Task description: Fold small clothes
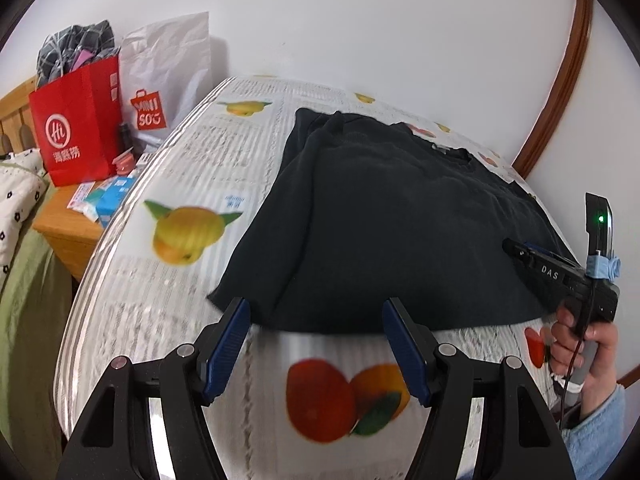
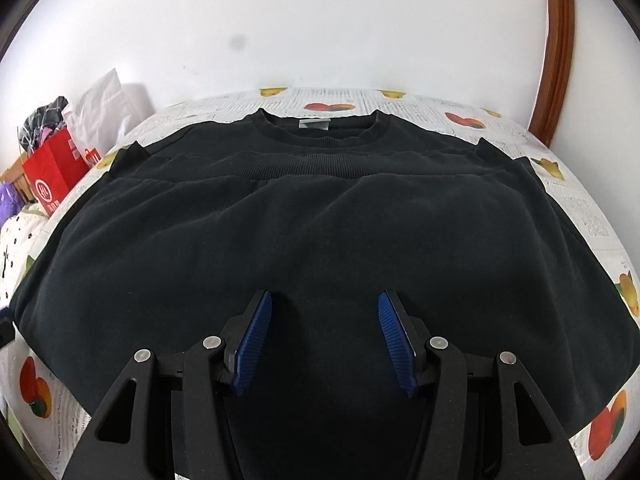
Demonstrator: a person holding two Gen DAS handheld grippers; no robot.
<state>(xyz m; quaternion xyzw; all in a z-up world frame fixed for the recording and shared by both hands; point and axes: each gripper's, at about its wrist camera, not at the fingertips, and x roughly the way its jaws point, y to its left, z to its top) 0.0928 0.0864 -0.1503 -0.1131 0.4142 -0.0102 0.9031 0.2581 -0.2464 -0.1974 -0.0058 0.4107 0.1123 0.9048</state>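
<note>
A black sweatshirt (image 2: 320, 216) lies flat on a table with a fruit-print cloth (image 1: 168, 184), collar and grey label (image 2: 314, 124) at the far side, lower part folded up toward the chest. My left gripper (image 1: 316, 320) is open and empty, at the garment's near left edge (image 1: 360, 220). My right gripper (image 2: 325, 316) is open and empty, over the middle of the garment. The right gripper also shows in the left wrist view (image 1: 560, 276), held in a hand at the garment's right side.
A red paper bag (image 1: 76, 128) and a white bag (image 1: 168, 76) stand on a wooden nightstand (image 1: 68, 228) left of the table, with small boxes beside them. A bed with green cover (image 1: 28, 300) is further left. White wall behind; a wooden frame (image 1: 560, 80) at right.
</note>
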